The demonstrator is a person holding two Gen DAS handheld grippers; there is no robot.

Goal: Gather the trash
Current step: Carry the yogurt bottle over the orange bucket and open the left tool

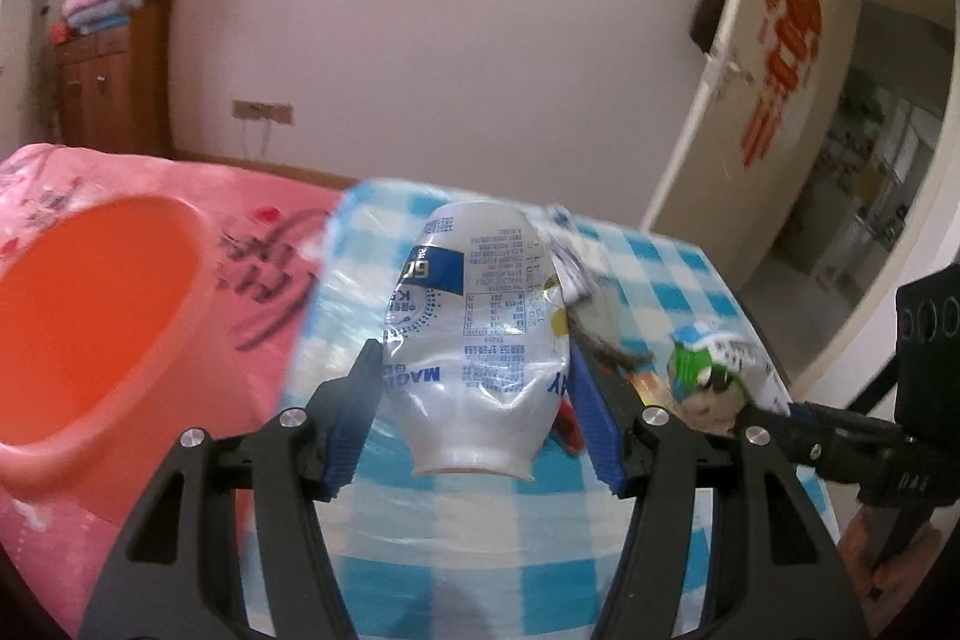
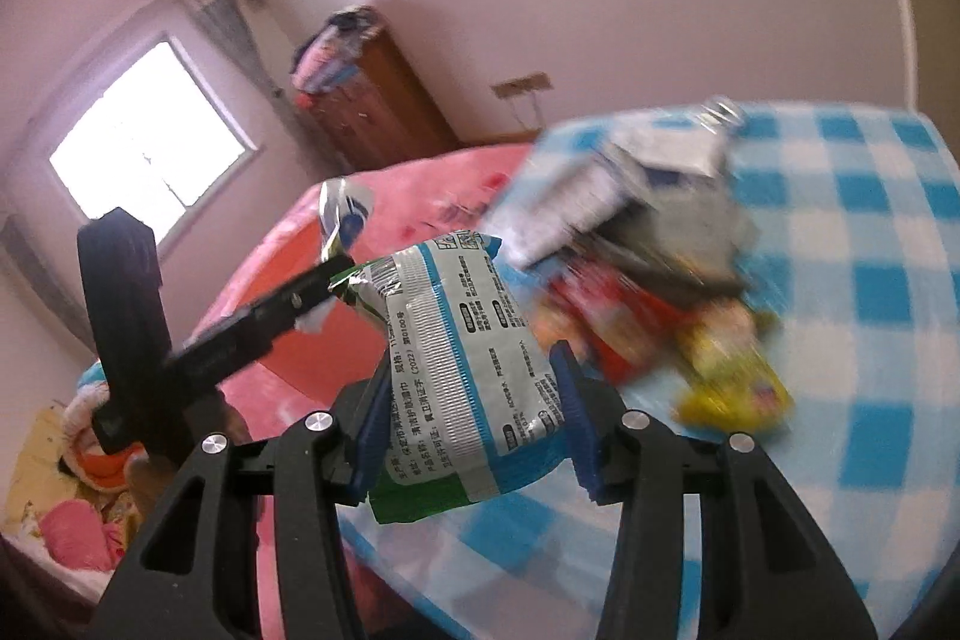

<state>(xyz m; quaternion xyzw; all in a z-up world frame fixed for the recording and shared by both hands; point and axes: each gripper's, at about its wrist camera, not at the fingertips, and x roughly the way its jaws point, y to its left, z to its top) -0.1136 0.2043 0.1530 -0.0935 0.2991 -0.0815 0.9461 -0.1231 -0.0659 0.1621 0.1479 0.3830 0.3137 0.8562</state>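
left hand-held gripper (image 1: pixel 474 400) clamped on crushed bottle (image 1: pixel 480 340), right hand-held gripper (image 2: pixel 471 418) on wipes packet (image 2: pixel 462 370); orange basin (image 1: pixel 90 340) left of both, nearer left.

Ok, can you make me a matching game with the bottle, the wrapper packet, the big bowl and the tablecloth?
Things:
1. crushed white bottle
2. white and green packet
3. basin
4. tablecloth

Descriptions:
A. blue and white checks
B. orange, on the pink bedcover
C. held in the left gripper jaws
D. held in the right gripper jaws

Pairs: 1-C, 2-D, 3-B, 4-A
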